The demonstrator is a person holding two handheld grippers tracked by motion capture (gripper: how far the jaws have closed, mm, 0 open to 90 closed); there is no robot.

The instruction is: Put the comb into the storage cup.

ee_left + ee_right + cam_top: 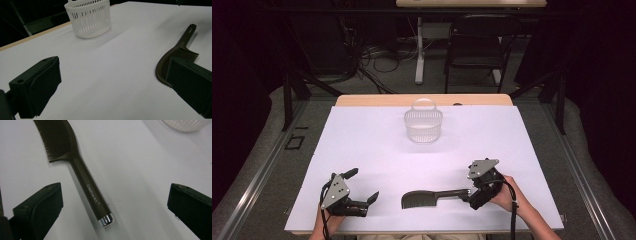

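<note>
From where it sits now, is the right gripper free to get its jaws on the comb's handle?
Probably yes. The right gripper has its jaws wide open, and the comb lies flat on the white table with its handle end between them. Nothing lies across the handle.

The comb (pixel 426 199) is laid flat on the tabletop (pixel 362 145) between the left gripper (pixel 364 187) and the right gripper (pixel 466 194), handle end nearest the right one. The basket (pixel 423 125) is set well beyond both.
</note>
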